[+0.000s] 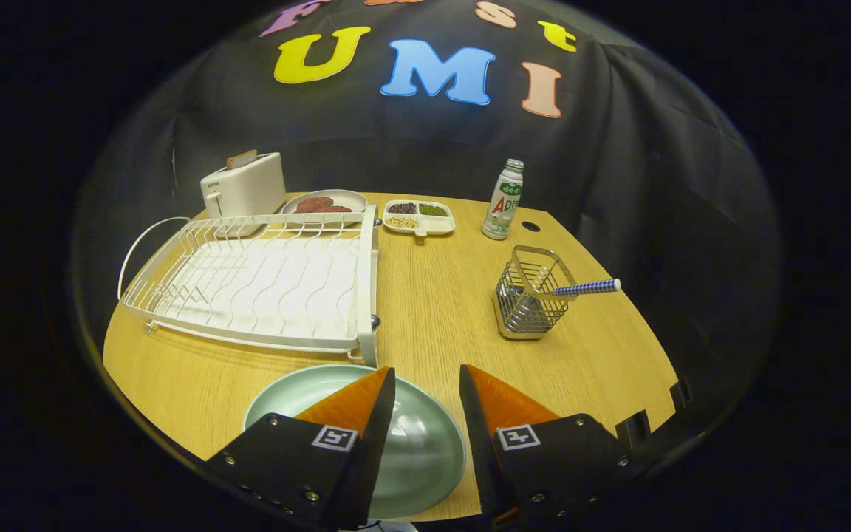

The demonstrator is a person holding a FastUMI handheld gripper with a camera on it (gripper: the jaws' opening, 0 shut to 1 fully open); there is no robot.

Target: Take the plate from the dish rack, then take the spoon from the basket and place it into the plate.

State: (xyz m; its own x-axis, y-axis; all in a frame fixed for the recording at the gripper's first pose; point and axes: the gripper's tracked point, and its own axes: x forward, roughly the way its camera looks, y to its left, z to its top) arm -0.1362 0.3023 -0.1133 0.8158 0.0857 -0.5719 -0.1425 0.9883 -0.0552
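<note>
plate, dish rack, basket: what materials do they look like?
Plate, under the open gripper: pale green, glossy, with a light glare, so likely glazed ceramic or melamine. Dish rack: thin white wire over a ribbed tray, probably coated metal and plastic. Basket: bare silvery wire mesh, apparently steel.

Hand-held gripper [425,384] fingers apart above the plate [425,458]; spoon [586,287] in basket [529,299].

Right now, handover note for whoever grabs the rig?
Gripper: fingers open, holding nothing, above the near edge of the table.
Plate: out of the dish rack, flat on the table under and between the fingers.
Spoon: in the wire basket, handle sticking out, ahead of the right finger.
Done: plate out of rack.
Left: take the spoon, put it in the plate.
</note>
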